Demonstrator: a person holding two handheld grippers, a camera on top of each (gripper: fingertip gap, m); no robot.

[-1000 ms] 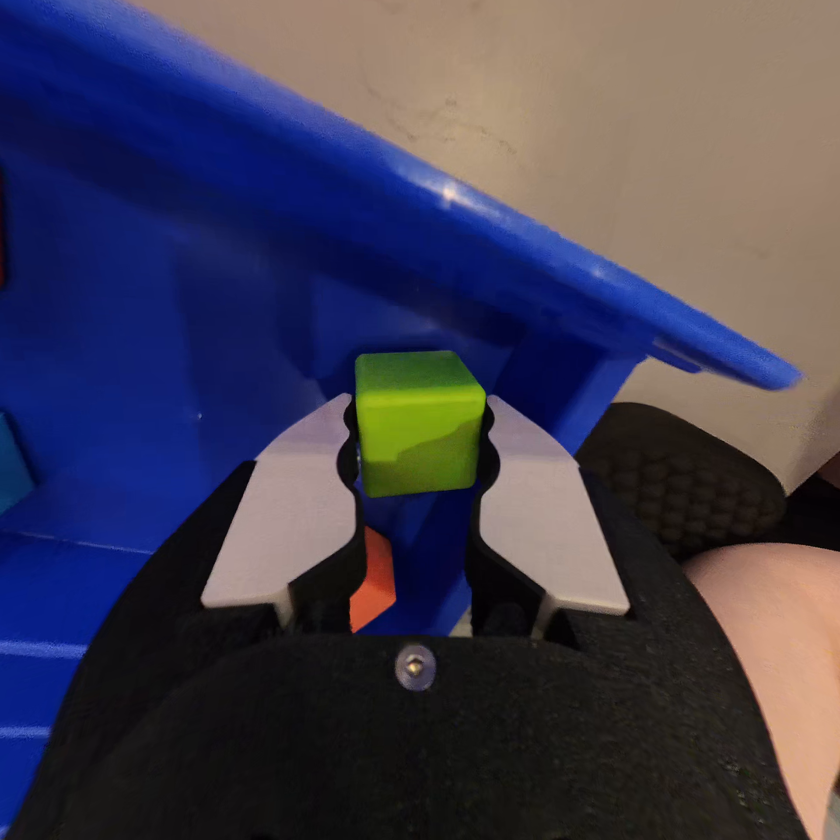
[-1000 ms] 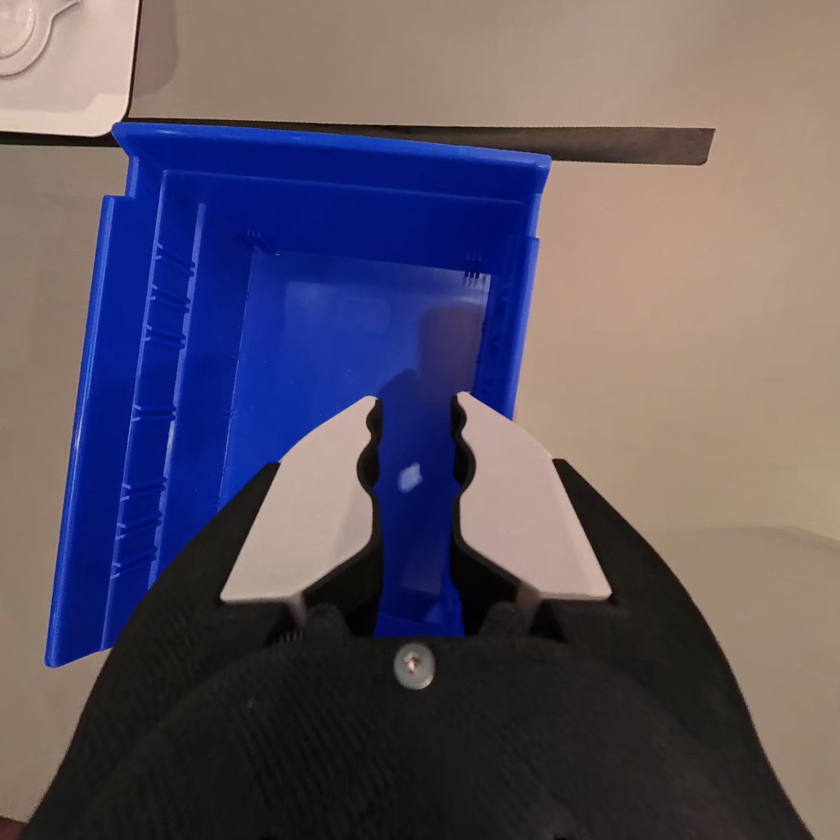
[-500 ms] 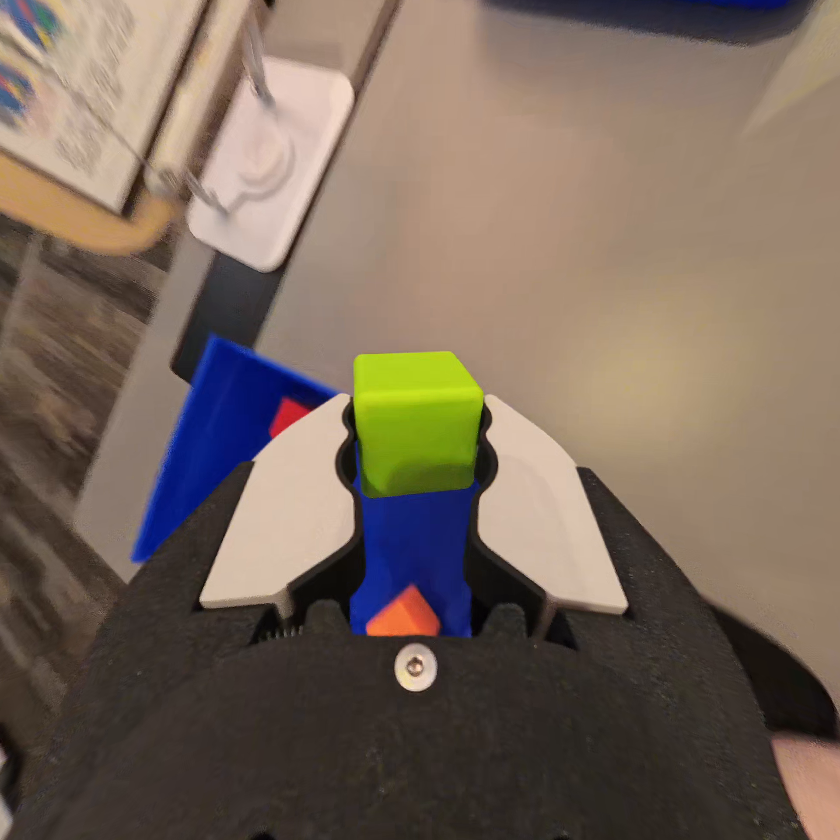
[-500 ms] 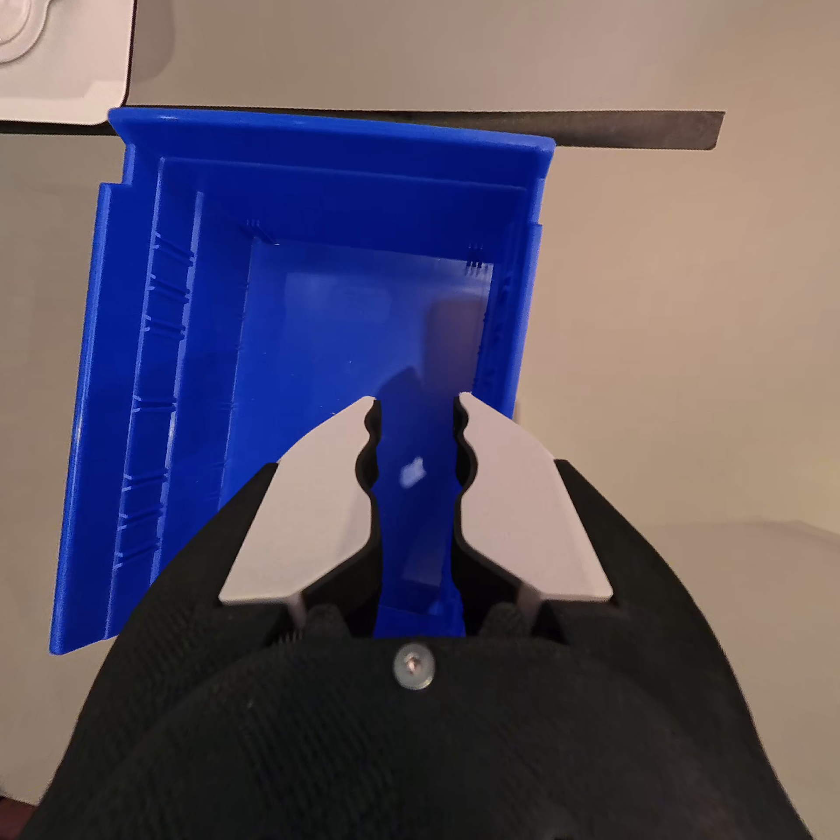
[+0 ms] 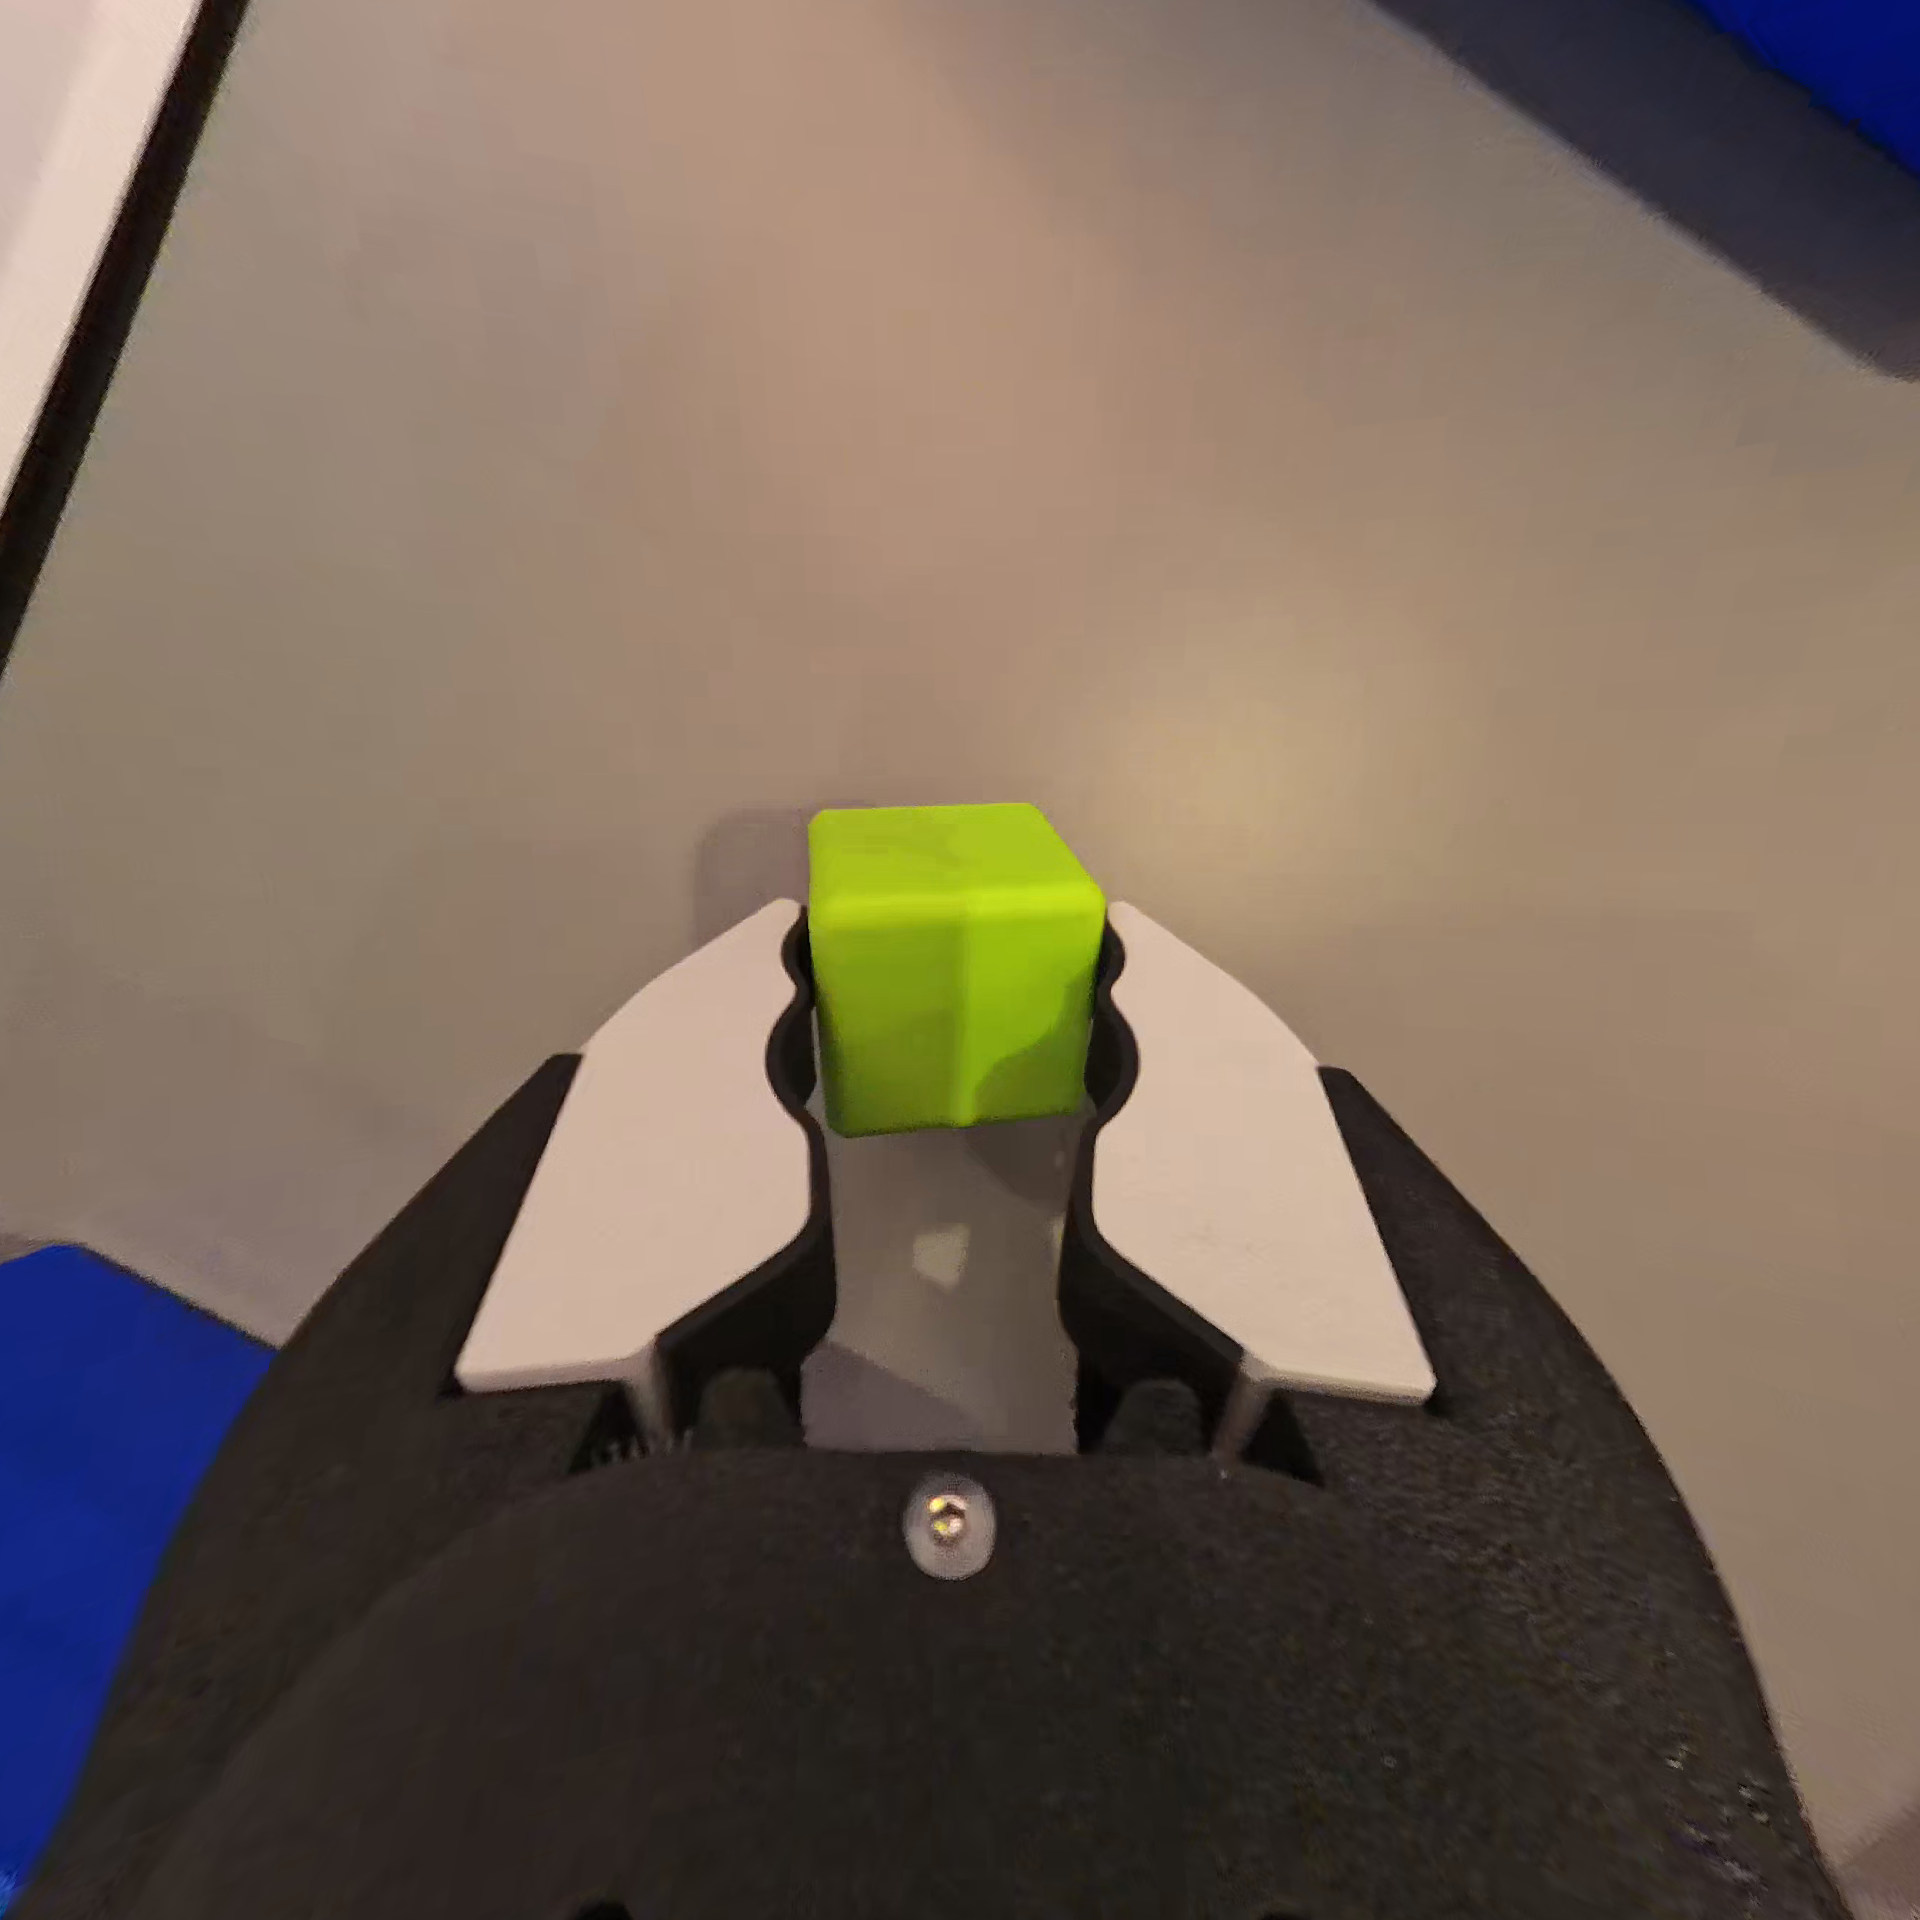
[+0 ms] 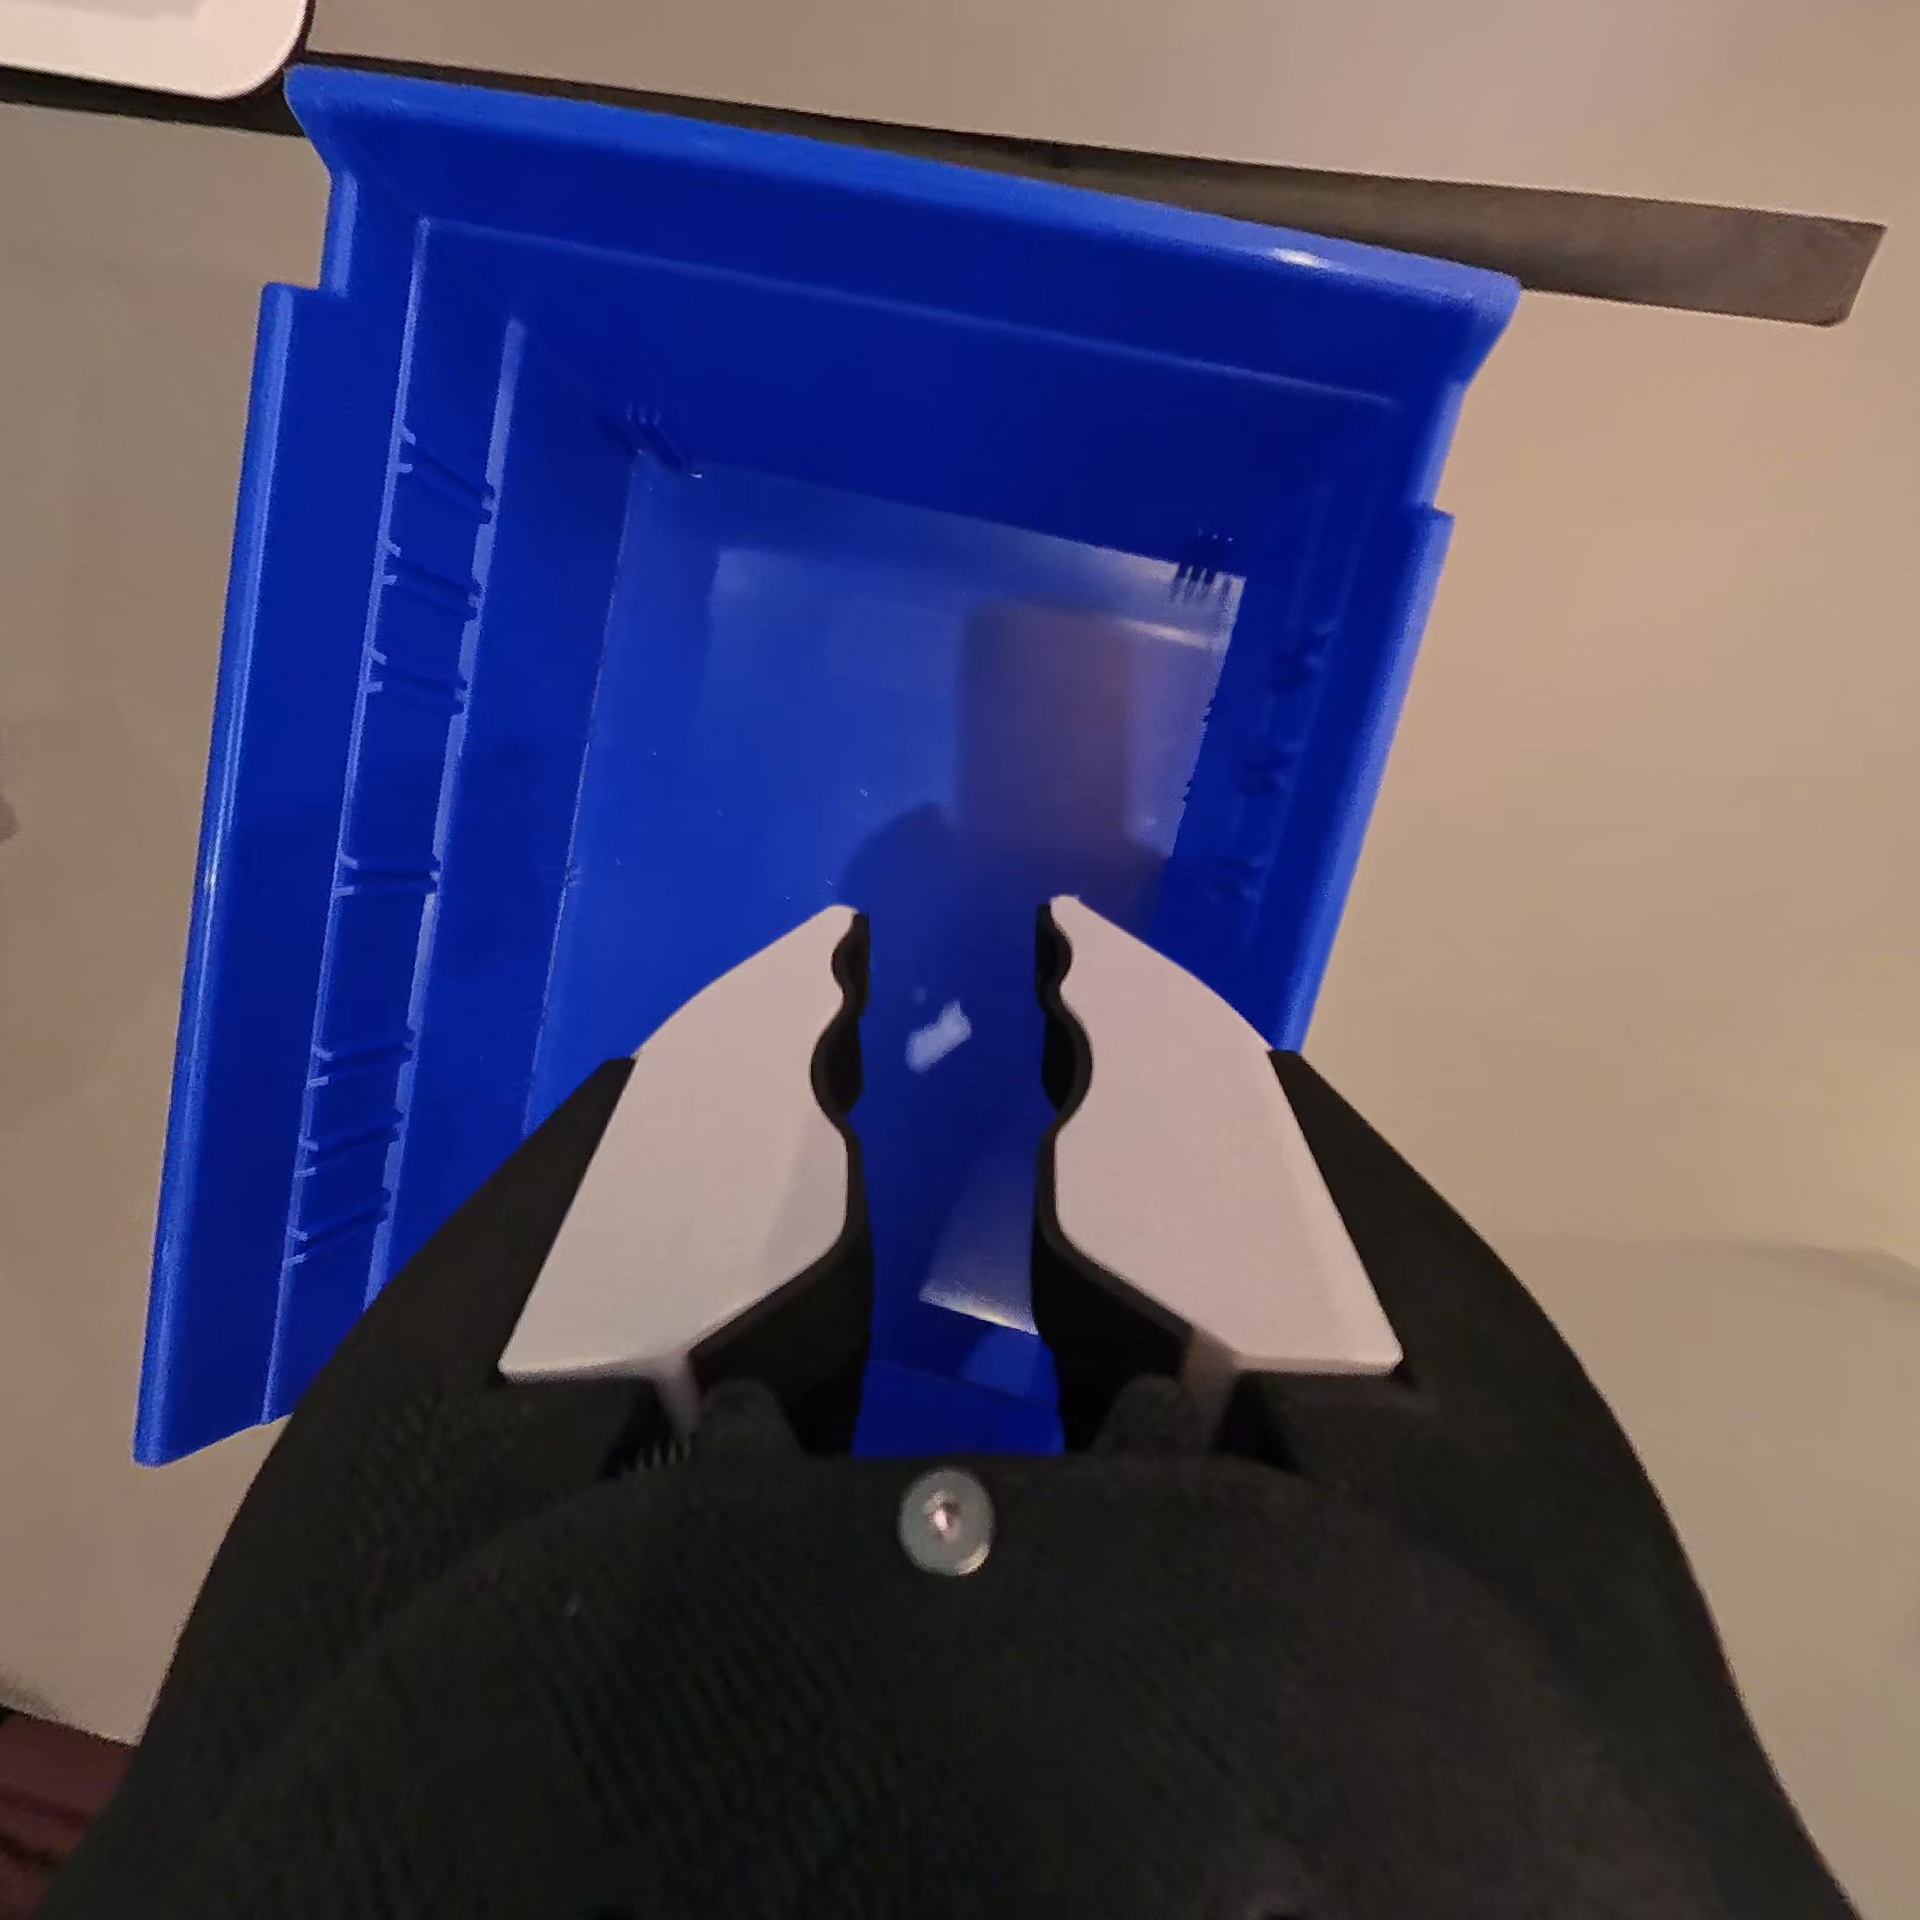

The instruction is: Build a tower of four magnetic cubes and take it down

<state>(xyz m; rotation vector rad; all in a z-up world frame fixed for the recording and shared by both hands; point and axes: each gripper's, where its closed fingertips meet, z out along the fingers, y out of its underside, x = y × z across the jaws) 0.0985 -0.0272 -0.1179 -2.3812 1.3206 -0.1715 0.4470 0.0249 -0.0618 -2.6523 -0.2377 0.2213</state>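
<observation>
Green magnetic cube (image 5: 951, 971) of smooth, glossy plastic sits between the tips of your left hand-held gripper (image 5: 954, 935), and the two pale grey fingers (image 5: 665, 1153) are clamped on its left and right sides. You hold it above the beige tabletop (image 5: 1039, 468), and a soft shadow lies on the surface just under and behind it; whether the cube touches the tabletop, I cannot tell. The cube is lime green with rounded edges and corners. One vertical edge faces the camera, so you see two side faces and the top face. The lower part of the right face is in darker shade.

At the lower left corner of the left wrist view a part of a blue plastic bin (image 5: 94, 1455) shows, and another blue piece (image 5: 1849, 62) shows at the upper right corner, both blurred.

Your right hand-held gripper (image 6: 951, 920) hangs over a blue rectangular plastic bin (image 6: 343, 831) that stands on the tabletop (image 6: 1662, 831). Its fingers (image 6: 717, 1153) are apart, with nothing between them. Through the gap you see only the shiny floor of the bin. No cube shows inside this bin in the visible part.
</observation>
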